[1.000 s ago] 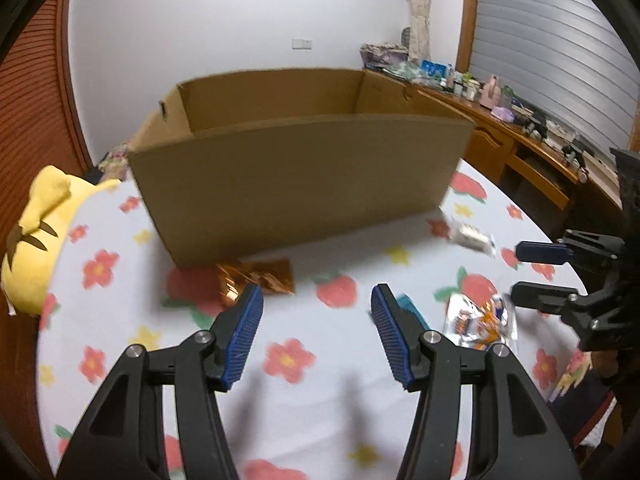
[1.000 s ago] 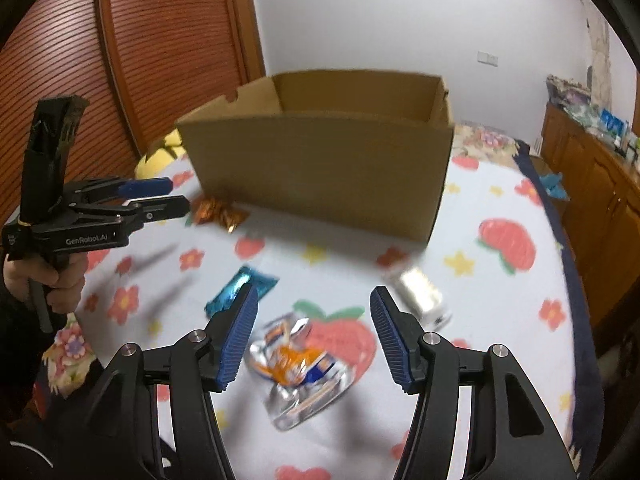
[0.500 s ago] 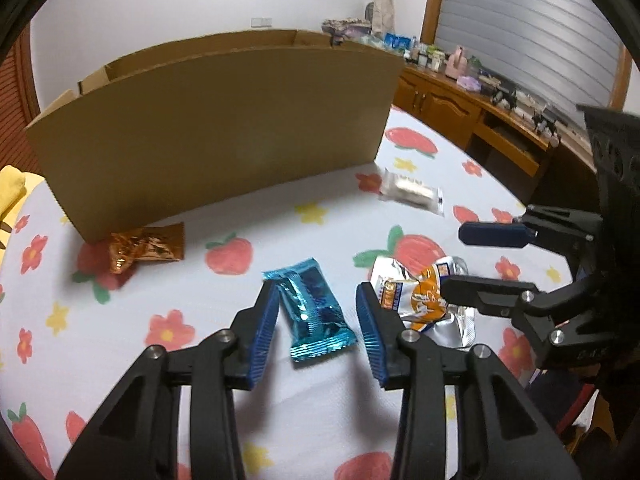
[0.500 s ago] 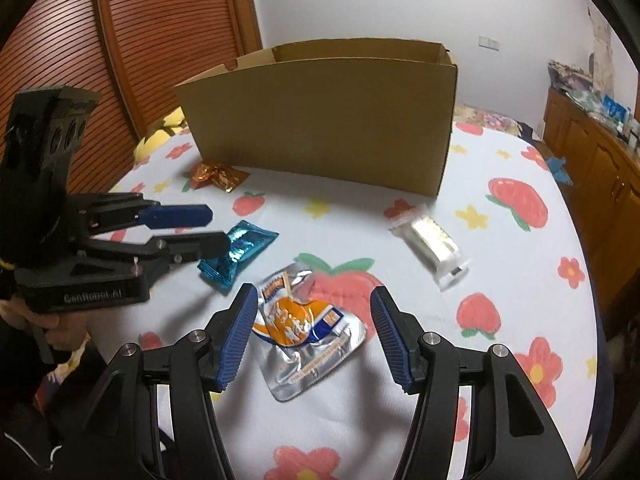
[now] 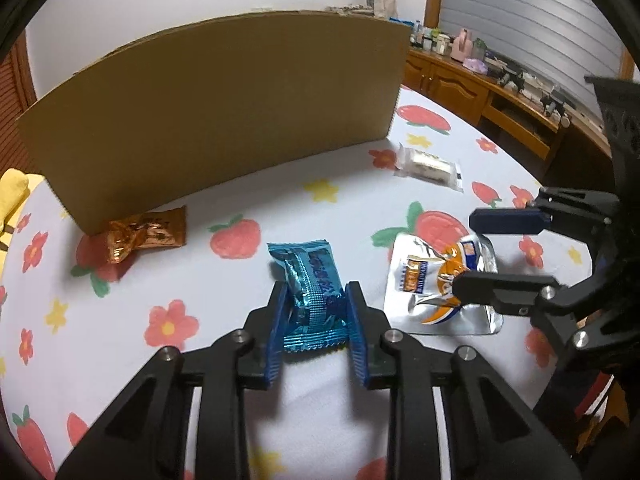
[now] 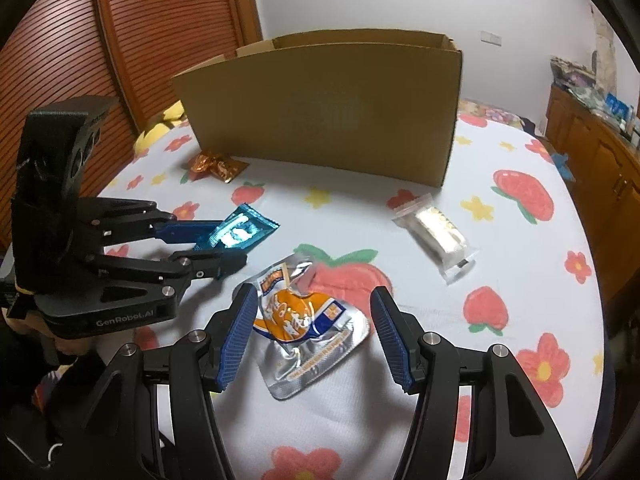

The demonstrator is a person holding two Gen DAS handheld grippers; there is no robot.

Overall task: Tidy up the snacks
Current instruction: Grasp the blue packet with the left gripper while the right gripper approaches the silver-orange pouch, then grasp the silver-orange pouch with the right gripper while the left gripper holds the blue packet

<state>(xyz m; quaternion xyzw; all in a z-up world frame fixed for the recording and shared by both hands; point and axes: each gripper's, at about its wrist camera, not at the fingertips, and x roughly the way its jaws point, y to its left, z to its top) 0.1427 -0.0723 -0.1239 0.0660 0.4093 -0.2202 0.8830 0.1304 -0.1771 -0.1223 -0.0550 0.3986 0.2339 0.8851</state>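
Note:
My left gripper (image 5: 316, 304) is shut on a blue foil snack packet (image 5: 310, 280) that lies on the flowered tablecloth; it also shows in the right wrist view (image 6: 238, 234). My right gripper (image 6: 314, 320) is open, its jaws on either side of a silver and orange pouch (image 6: 306, 320), which also shows in the left wrist view (image 5: 436, 280). An open cardboard box (image 5: 216, 112) stands behind. An orange foil packet (image 5: 146, 236) lies against its front. A clear-wrapped bar (image 6: 438, 232) lies to the right.
A yellow plush toy (image 5: 12, 196) lies at the table's left edge. A wooden cabinet (image 5: 480, 88) with small items stands at the right. A wooden slatted door (image 6: 132, 32) is behind the left side.
My left gripper has moved down and closed on the blue packet. My right gripper has come lower around the silver pouch, still open.

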